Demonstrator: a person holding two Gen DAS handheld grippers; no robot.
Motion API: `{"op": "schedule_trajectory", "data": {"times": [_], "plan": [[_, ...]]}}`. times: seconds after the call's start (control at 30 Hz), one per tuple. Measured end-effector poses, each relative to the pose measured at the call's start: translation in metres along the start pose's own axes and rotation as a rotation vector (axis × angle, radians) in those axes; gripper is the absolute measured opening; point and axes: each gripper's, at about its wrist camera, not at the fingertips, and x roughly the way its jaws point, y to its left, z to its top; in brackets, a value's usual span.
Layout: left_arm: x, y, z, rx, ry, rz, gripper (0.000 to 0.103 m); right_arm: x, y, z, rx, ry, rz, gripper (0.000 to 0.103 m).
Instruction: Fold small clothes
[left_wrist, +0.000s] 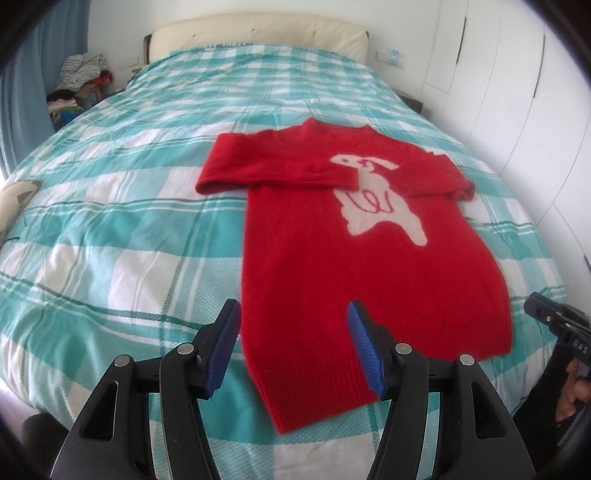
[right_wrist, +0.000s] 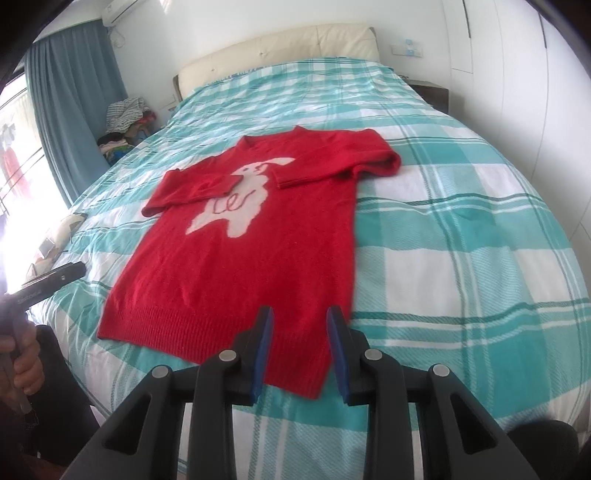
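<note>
A red knit sweater (left_wrist: 332, 277) (right_wrist: 240, 266) with a white animal figure lies flat on the checked bed cover (left_wrist: 110, 229) (right_wrist: 461, 240). Both sleeves are folded across its chest. My left gripper (left_wrist: 293, 308) hangs open above the hem's near left corner, and its blue pads are clear of the knit. My right gripper (right_wrist: 301, 312) is open more narrowly above the hem's near right corner, and its pads do not press the cloth. A hand (left_wrist: 572, 391) on the right tool shows at the left wrist view's right edge. Another hand (right_wrist: 26, 354) shows at the right wrist view's left edge.
A cream headboard (left_wrist: 258, 33) (right_wrist: 280, 48) closes the bed's far end. A pile of clothes (left_wrist: 83, 79) (right_wrist: 125, 114) sits beside it at far left, near a blue curtain (right_wrist: 70, 92). White wardrobe doors (left_wrist: 517, 92) run along the right, with a dark nightstand (right_wrist: 430, 92).
</note>
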Motion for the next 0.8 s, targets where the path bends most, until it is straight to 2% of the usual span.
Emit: {"op": "schedule_trajectory", "data": {"times": [0.2,0.23,0.27,0.43,0.57,0.67,0.73,0.8], "plan": [[0.041,-0.008,-0.034,0.049,0.095,0.068,0.062,0.038,0.001,-0.022,0.012,0.08,0.01,0.03],[0.043,-0.007,-0.038,0.051,0.101,0.072,0.065,0.043,-0.002,-0.028,0.021,0.1,0.005,0.03],[0.042,-0.006,-0.041,0.055,0.094,0.079,0.071,0.047,-0.005,-0.033,0.03,0.113,0.004,0.03],[0.039,-0.002,-0.049,0.051,0.106,0.075,0.079,0.042,-0.012,-0.043,0.057,0.103,0.018,0.031],[0.023,0.003,-0.057,0.054,0.119,0.065,0.079,0.034,-0.012,-0.046,0.034,0.148,0.001,0.031],[0.002,0.014,-0.058,0.046,0.089,0.064,0.079,0.016,-0.02,-0.037,-0.024,0.187,-0.028,0.031],[-0.009,0.025,-0.043,0.021,0.033,0.092,0.08,0.0,-0.028,-0.016,-0.089,0.154,-0.078,0.037],[-0.016,0.037,-0.019,-0.032,-0.038,0.11,0.085,-0.013,-0.032,0.015,-0.188,0.078,-0.166,0.055]]}}
